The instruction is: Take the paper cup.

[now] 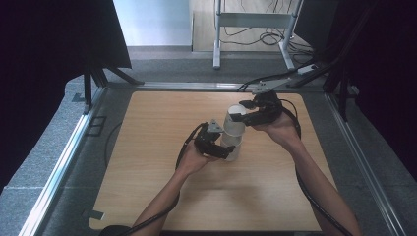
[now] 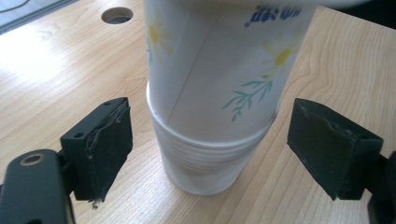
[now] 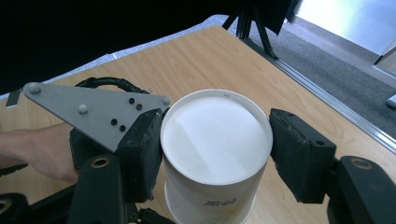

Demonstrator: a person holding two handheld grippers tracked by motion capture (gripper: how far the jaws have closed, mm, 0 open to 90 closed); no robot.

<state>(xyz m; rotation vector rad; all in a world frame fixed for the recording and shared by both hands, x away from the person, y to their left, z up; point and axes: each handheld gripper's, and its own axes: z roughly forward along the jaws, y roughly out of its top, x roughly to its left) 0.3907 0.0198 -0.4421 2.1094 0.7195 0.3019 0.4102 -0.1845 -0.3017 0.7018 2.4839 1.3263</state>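
Note:
Two white paper cups stand upside down, one over the other, mid-table. The upper cup has a flower print and covers most of the lower cup, whose rim rests on the wood. My right gripper is shut on the upper cup near its upturned base, a pad pressed on each side. My left gripper is open around the lower cup, both pads standing off from its wall. In the right gripper view the left gripper's grey plate sits beside the cup.
The wooden table has a metal rail on each side and a round hole far from the cups. Black tripod legs stand at the back left. A metal frame with cables stands on the floor beyond.

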